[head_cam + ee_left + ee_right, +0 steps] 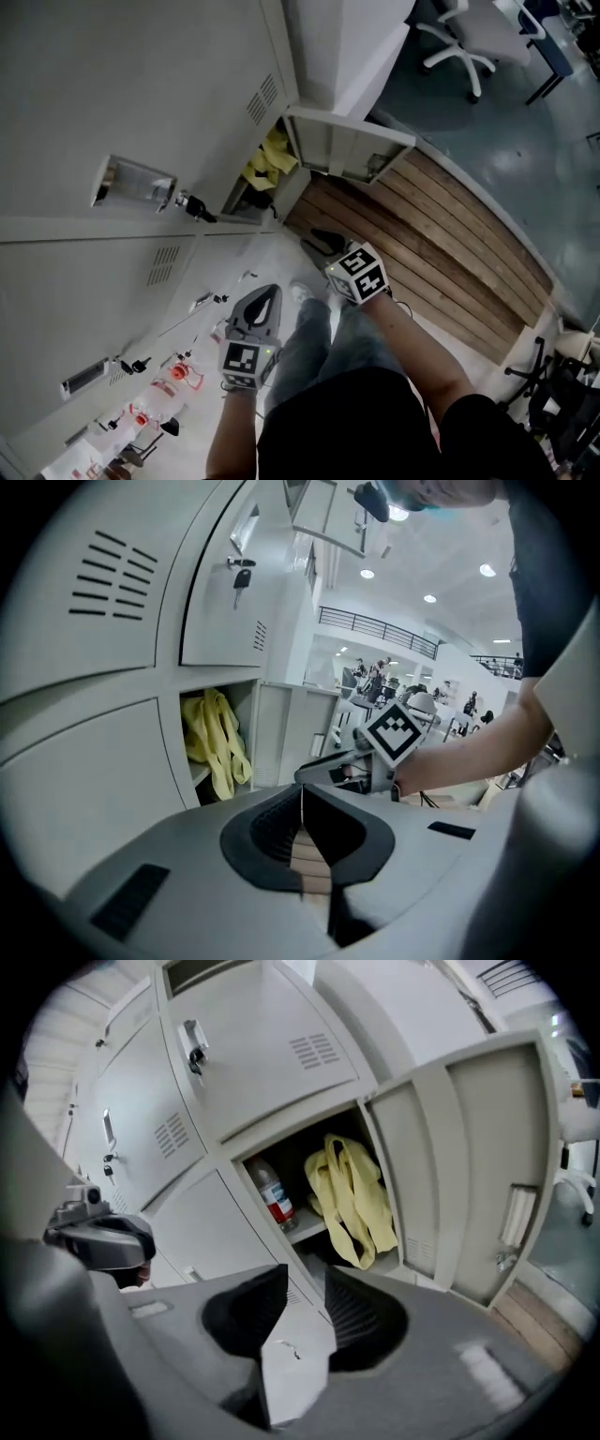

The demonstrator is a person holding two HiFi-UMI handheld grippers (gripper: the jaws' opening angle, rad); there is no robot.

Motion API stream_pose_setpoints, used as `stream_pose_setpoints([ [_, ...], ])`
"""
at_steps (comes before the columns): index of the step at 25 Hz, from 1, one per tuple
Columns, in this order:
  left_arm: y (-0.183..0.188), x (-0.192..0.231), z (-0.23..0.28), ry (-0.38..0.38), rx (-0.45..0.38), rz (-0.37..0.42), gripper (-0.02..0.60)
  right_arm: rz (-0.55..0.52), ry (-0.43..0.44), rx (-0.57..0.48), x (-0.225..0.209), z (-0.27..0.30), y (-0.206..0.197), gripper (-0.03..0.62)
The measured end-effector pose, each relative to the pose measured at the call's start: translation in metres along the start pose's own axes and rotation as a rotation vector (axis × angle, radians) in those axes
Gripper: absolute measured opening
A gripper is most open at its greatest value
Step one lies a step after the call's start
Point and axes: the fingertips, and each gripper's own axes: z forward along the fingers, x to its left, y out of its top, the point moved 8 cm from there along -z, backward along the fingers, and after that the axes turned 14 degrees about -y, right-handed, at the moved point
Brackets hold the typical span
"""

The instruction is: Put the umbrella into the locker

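As the head view looks down, locker bank (141, 84): grey doors filling the left of frame.
Left claw (266, 298): lower centre; jaws closed tip to tip, nothing held.
Umbrella (270, 157): limp yellow folds inside the open locker (246, 199), upper centre.
Bottle (272, 1194): on the shelf, just left of the umbrella in the right gripper view.
Right claw (322, 242): centre; jaws a narrow gap apart, empty.
Door (349, 142): standing open, right of the compartment.
Wooden floor (441, 253): right of frame.
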Motion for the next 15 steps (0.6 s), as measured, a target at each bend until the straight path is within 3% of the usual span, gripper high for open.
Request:
stream_pose_setpoints([
  [5, 0.027, -0.01, -0.008, -0.018, -0.021, 0.059, 0.012, 0.018, -0.014, -0.083, 0.002, -0.064, 0.032, 0.107],
  [15, 0.11, -0.045, -0.028, -0.043, -0.176, 0.089, 0.012, -0.014, -0.028, -0.236, 0.014, -0.171, 0.092, 0.067],
])
